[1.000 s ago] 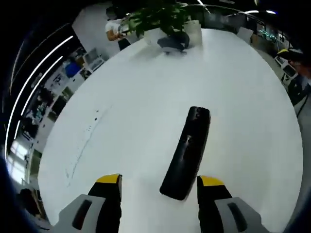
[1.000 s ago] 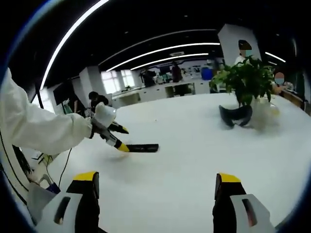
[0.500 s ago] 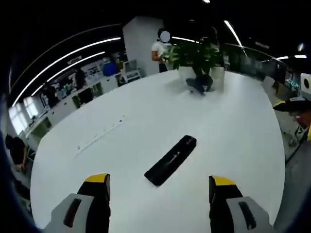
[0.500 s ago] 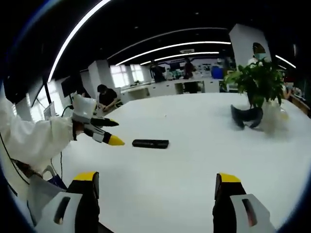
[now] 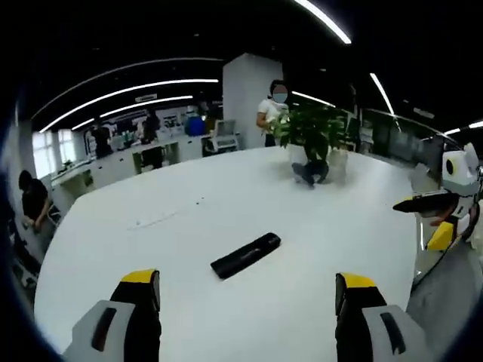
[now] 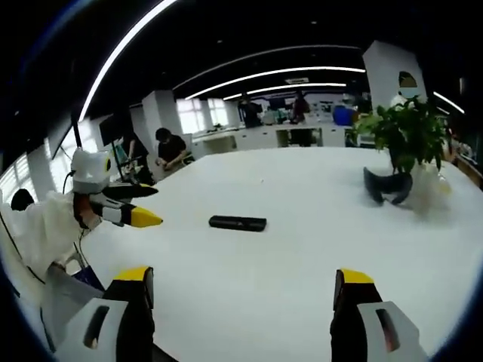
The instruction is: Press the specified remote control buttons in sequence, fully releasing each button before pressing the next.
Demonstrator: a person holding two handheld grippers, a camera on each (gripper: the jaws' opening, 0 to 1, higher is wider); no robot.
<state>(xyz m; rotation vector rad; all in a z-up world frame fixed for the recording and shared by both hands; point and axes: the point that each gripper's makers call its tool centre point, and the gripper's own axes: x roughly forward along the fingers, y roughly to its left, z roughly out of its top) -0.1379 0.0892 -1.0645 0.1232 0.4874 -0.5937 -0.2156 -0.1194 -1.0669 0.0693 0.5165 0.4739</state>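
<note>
A black remote control (image 5: 245,255) lies flat on the white table (image 5: 181,226), a fair way ahead of my left gripper (image 5: 245,290), which stands open with nothing between its yellow-tipped jaws. In the right gripper view the remote (image 6: 238,223) lies beyond my open right gripper (image 6: 241,286), also empty. The left gripper (image 6: 128,211), held by a white-sleeved arm, shows at the left of the right gripper view, off the table's edge. The right gripper (image 5: 430,219) appears at the right edge of the left gripper view.
A potted plant (image 5: 313,132) with a dark object (image 5: 309,173) at its base stands at the table's far side; the plant (image 6: 407,136) also appears at the right of the right gripper view. People stand and sit around the office beyond the table.
My left gripper has pulled back and risen away from the remote, which now lies farther off. The remote has stayed in place. The right gripper has barely moved.
</note>
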